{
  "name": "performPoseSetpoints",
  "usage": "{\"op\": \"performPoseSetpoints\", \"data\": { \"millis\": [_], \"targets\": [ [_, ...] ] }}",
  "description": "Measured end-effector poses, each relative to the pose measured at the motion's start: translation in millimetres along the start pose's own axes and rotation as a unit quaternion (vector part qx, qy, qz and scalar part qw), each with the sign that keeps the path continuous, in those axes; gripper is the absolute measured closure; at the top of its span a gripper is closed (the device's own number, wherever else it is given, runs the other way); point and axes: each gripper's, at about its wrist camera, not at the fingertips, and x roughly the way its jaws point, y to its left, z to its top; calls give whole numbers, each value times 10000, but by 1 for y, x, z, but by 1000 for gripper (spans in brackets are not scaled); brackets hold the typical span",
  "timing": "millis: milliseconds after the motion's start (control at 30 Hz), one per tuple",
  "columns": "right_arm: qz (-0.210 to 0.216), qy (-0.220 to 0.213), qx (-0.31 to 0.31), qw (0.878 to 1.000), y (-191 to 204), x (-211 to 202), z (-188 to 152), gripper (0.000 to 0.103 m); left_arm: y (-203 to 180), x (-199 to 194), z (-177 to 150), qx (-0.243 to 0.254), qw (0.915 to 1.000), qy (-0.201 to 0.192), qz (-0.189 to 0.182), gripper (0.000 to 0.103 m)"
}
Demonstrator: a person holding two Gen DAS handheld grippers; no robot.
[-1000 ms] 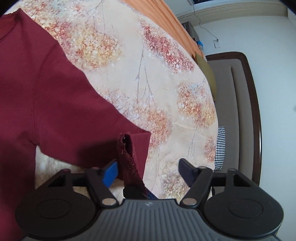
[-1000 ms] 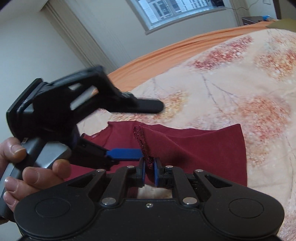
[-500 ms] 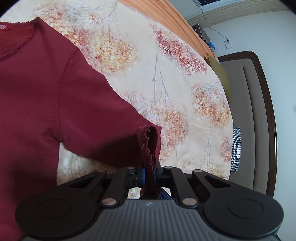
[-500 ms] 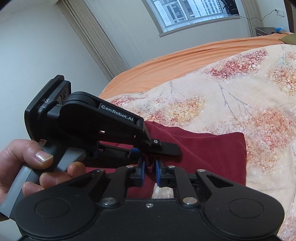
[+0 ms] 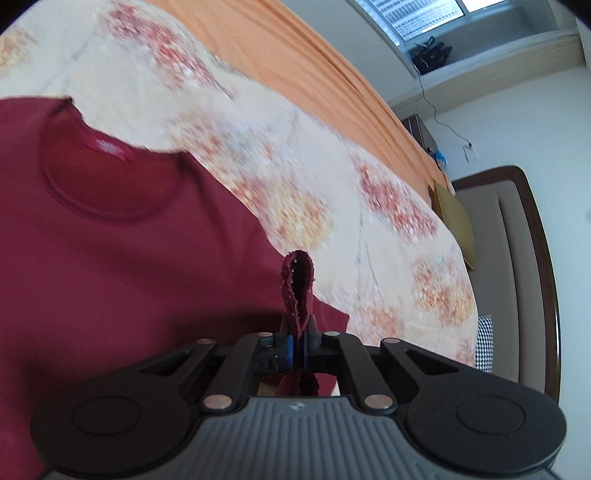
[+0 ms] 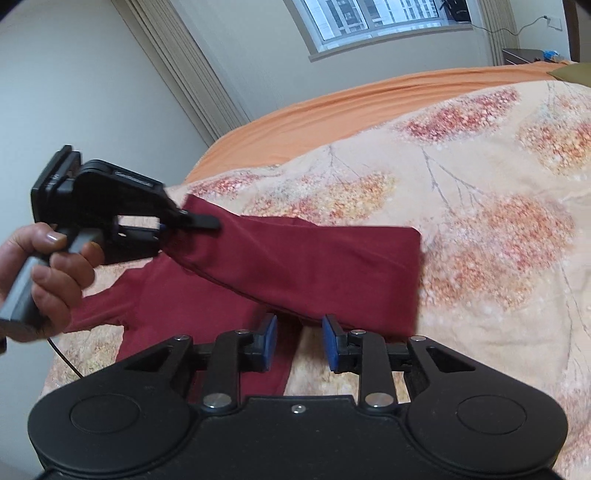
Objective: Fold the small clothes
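Note:
A dark red long-sleeved shirt (image 5: 122,258) lies on a floral bedspread (image 5: 369,229), neckline up left in the left wrist view. My left gripper (image 5: 300,341) is shut on the sleeve cuff (image 5: 297,291), which sticks up between its blue pads. In the right wrist view the left gripper (image 6: 184,221) holds the sleeve (image 6: 314,266) lifted and stretched across the shirt (image 6: 207,332). My right gripper (image 6: 299,345) is open and empty, just above the shirt's lower part.
An orange sheet (image 6: 369,110) covers the far side of the bed. A padded headboard (image 5: 517,258) and an olive pillow (image 5: 456,225) are at the right. A window (image 6: 380,18) and curtains (image 6: 184,74) stand beyond the bed.
My right gripper has let go of the cuff and opened, drawing back. My left gripper closed on the cuff and carried the sleeve up and over toward the shirt's body.

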Motion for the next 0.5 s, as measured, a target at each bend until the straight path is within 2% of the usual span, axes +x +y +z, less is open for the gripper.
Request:
{"op": "performPoseSetpoints", "data": {
  "millis": [267, 500],
  "targets": [
    [-154, 260, 53, 9995, 13, 17, -9, 71, 77, -63, 36, -412, 9962, -700, 325, 99],
    [-185, 466, 110, 9987, 30, 34, -12, 71, 142, -101, 53, -840, 9892, -1146, 368, 99]
  ]
}}
